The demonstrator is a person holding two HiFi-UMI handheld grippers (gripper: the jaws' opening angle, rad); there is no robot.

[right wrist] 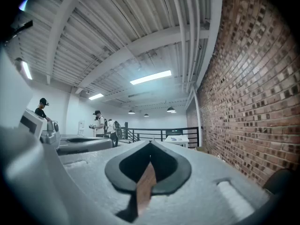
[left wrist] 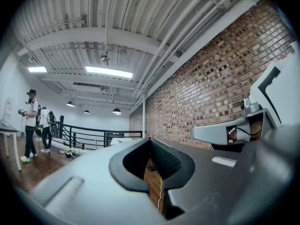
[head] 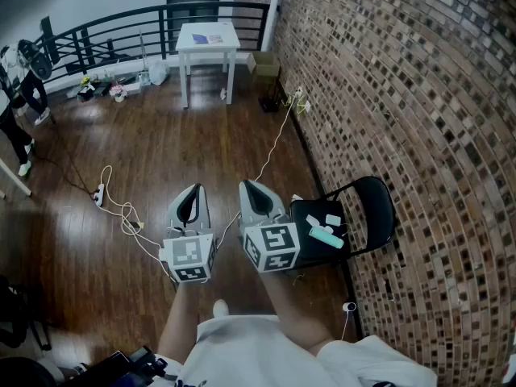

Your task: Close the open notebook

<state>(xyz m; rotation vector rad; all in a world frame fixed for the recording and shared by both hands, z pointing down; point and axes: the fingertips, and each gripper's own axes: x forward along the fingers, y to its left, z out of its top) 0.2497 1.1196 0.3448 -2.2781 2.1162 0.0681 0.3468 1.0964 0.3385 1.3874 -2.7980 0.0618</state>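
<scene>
A white table stands far ahead by the railing, with a notebook or papers lying on it; too small to tell if it is open. Both grippers are held level over the wooden floor, well short of that table. My left gripper has its jaws together with nothing between them, and the left gripper view shows the tips meeting. My right gripper is beside it, jaws also together and empty, tips touching. The right gripper view shows the table in the distance.
A brick wall runs along the right. A black folding chair with small items stands against it near my right gripper. White cables and a power strip lie on the floor. A black railing, a cardboard box and people are farther off.
</scene>
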